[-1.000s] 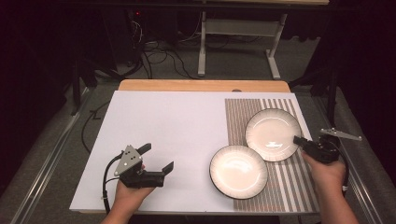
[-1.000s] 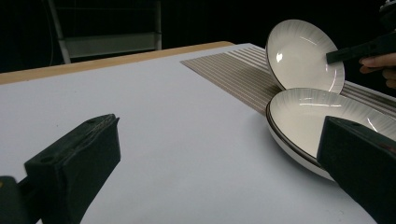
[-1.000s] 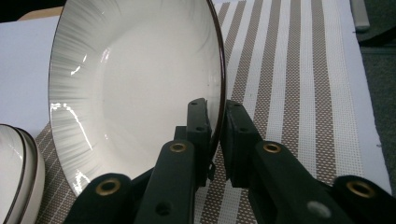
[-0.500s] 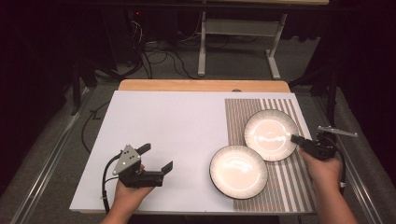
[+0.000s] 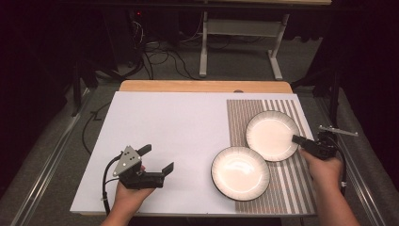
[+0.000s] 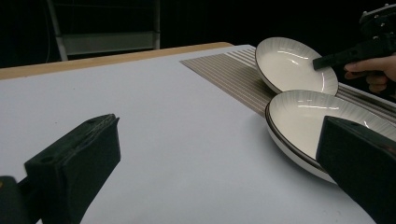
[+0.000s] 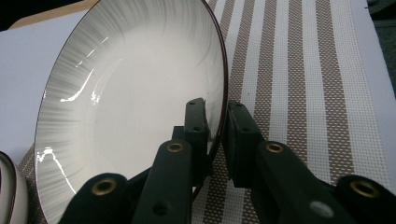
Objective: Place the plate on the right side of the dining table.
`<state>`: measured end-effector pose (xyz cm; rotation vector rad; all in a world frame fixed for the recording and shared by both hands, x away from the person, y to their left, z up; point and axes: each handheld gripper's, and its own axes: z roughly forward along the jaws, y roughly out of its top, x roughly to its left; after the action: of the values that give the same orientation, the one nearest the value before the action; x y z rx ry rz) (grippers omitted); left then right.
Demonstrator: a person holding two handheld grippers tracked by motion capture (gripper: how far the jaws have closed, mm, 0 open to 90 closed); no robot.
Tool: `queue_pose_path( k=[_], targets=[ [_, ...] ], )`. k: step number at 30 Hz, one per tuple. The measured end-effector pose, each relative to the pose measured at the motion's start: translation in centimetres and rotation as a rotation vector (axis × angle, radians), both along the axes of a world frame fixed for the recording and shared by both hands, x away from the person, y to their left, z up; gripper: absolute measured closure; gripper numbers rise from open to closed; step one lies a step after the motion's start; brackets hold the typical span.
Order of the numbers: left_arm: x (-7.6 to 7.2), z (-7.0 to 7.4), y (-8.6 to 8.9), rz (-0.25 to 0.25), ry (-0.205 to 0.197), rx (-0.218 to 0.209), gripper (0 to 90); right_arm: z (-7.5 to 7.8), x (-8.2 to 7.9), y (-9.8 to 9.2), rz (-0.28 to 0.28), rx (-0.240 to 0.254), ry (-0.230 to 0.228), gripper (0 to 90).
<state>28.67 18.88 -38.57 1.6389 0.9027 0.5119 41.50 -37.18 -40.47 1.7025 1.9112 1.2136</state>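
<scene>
Far plate: a white plate (image 5: 272, 135) with a dark rim and grey rays lies at the far end of the striped mat (image 5: 287, 176), at the right of the table; it is also seen in the left gripper view (image 6: 294, 65) and close up in the right gripper view (image 7: 130, 107)
Right gripper: the right gripper (image 5: 297, 139) is clenched on the near-right rim of the far plate, one jaw inside the well and one outside, so that the thin edge is pinched between the pads (image 7: 196, 123)
Reason for the grip: the rim is judged the only part thin enough to be taken; the plate appears slightly tilted by the grip, though whether its far edge rests on the mat cannot be told
Left gripper: the left gripper (image 5: 157, 157) is released, its jaws wide apart with nothing between them; it is held low over the bare white table (image 5: 179, 122), well apart from both plates, judged to be kept waiting
Near plate: a second plate (image 5: 240, 173) of the same kind lies partly on the mat, partly on the white surface; its far rim is just beside or touching the near rim of the held plate
In the way: the near plate is judged the main obstacle, since a low slide toward the person would knock it; a lift first would be called for
Around: a wooden strip (image 5: 202, 86) runs along the far edge of the table; beyond it a metal stand (image 5: 235, 42) and loose cables (image 5: 160, 52) lie on the dark floor, clear of the work
</scene>
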Motion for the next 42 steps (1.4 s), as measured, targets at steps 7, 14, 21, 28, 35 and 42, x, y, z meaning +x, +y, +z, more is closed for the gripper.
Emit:
queue_pose_path(
  k=[7, 14, 21, 28, 35, 42],
  targets=[
    [0.1, 0.0, 0.2, 0.008, -0.003, 0.002, 0.3, -0.3, 0.3, -0.1, -0.006, 0.003, 0.013, 82.0],
    [0.2, 0.1, 0.4, 0.015, -0.003, -0.006, 0.3, -0.6, 0.6, 0.0, -0.023, -0.006, 0.036, 80.4],
    [0.3, 0.0, 0.5, 0.016, 0.001, -0.006, 0.3, -0.9, 0.8, 0.1, -0.056, -0.052, 0.061, 79.6],
    [0.4, 0.0, 0.6, 0.017, 0.003, -0.009, 0.3, -1.0, 0.7, 0.2, -0.064, -0.070, 0.063, 78.8],
    [0.5, -0.1, 0.7, 0.026, 0.002, -0.002, 0.3, -0.9, 0.5, 0.4, -0.052, -0.104, 0.047, 73.8],
    [0.6, -0.1, 1.0, 0.044, -0.001, 0.020, 0.2, 0.5, -0.9, 1.0, -0.025, -0.142, -0.068, 51.2]
  ],
)
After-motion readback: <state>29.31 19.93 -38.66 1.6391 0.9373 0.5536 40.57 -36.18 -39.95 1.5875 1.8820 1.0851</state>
